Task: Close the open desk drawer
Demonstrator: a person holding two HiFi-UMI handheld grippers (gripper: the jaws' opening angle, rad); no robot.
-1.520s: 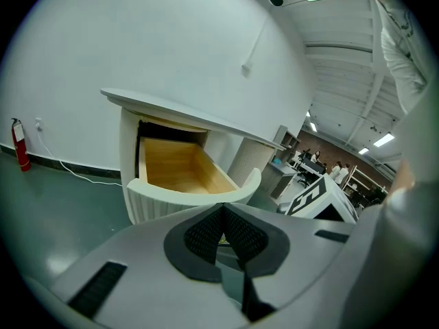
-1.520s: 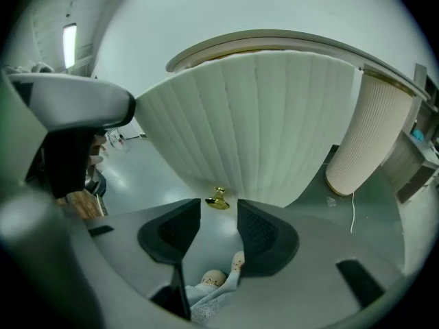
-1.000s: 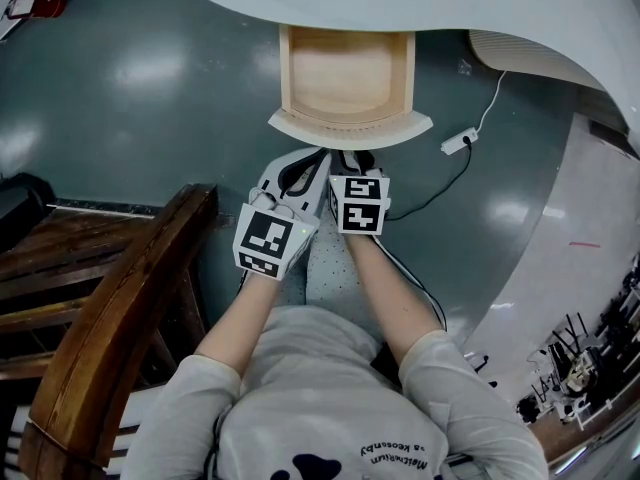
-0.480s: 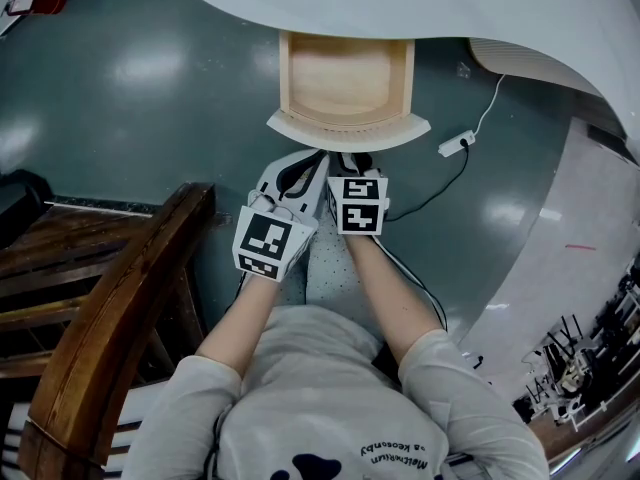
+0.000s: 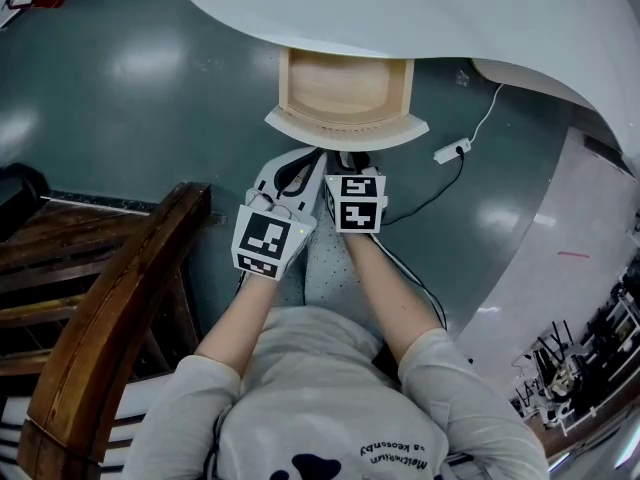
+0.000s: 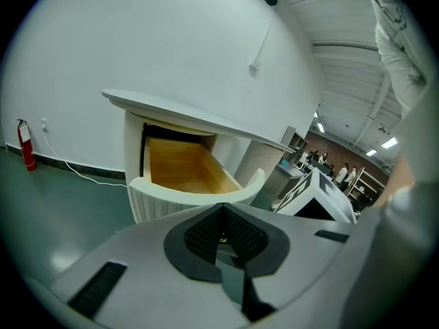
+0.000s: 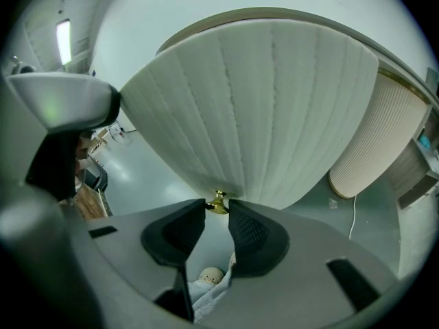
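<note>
From the head view we cannot see either set of jaws: the marker cube point(image 5: 268, 238) of the left gripper point(image 6: 221, 238) and that of the right gripper point(image 7: 217, 212) cover them. The rear of the drawer point(image 5: 346, 128) is cut off beneath the desk top point(image 5: 400, 8), and its knob is out of sight there under the bowed front.

The drawer stands open, drawn out from under the desk top, directly ahead of both grippers. Its inside is pale, smooth wood. Its front is white, bowed outward and fluted with vertical ribs. In the right gripper view that front fills the frame, so the interior is hidden.

The right jaws have just been closing and stand partly apart, with their dark textured pads point(image 7: 250, 232) bearing on either side of a small brass knob point(image 7: 218, 202) (contact at the tips only). Through the gap below we see something pale and rounded, which we cannot identify.

The left jaws are pressed together with nothing between them, apart from the drawer.

The floor point(image 5: 130, 98) is glossy grey-green. A dark, curved wooden chair point(image 5: 110, 308) stands at the person's left.
</note>
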